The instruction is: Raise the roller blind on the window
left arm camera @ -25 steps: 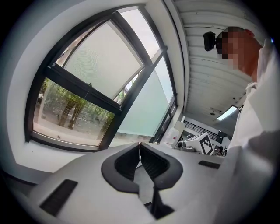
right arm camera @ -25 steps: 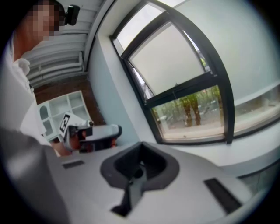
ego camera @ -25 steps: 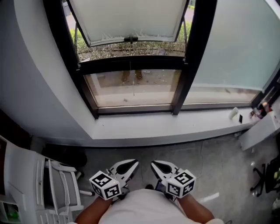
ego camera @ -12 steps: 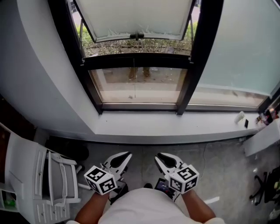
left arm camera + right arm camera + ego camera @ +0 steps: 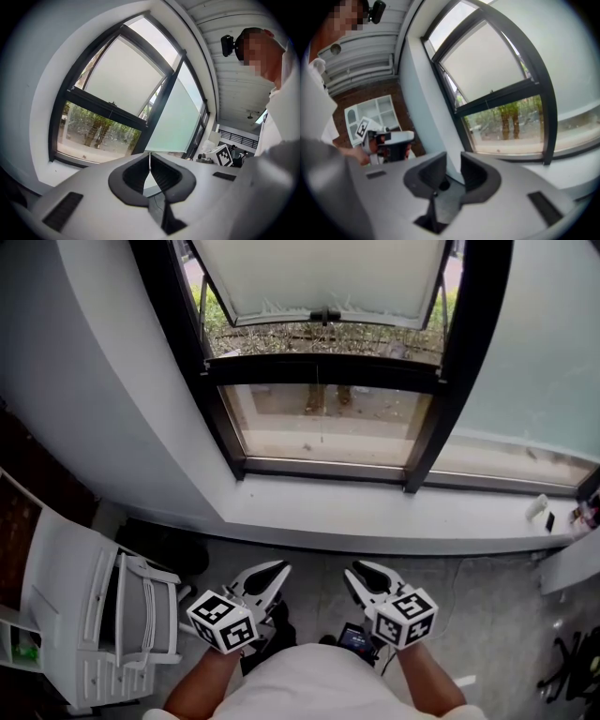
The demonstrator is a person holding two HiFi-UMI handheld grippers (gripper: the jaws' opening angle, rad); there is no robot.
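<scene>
A cream roller blind (image 5: 319, 277) covers the upper pane of the black-framed window, and its bottom bar (image 5: 324, 315) hangs above the crossbar. A thin pull cord (image 5: 320, 404) drops in front of the lower pane. The same blind shows in the left gripper view (image 5: 124, 77) and the right gripper view (image 5: 483, 58). Both grippers are low, near my body and well short of the window. My left gripper (image 5: 281, 568) (image 5: 150, 157) is shut with nothing in it. My right gripper (image 5: 353, 569) (image 5: 453, 161) is open; its jaws have just been opening, with nothing between them.
A white sill (image 5: 375, 517) runs under the window, with small items at its right end (image 5: 539, 510). The pane to the right has a pale green blind (image 5: 553, 343) down. White shelving (image 5: 66, 615) stands at the left, and a chair base (image 5: 572, 652) at the right.
The window has slid to the right in the head view. Both grippers have edged forward a little. The right gripper's jaws have parted; the left's remain together.
</scene>
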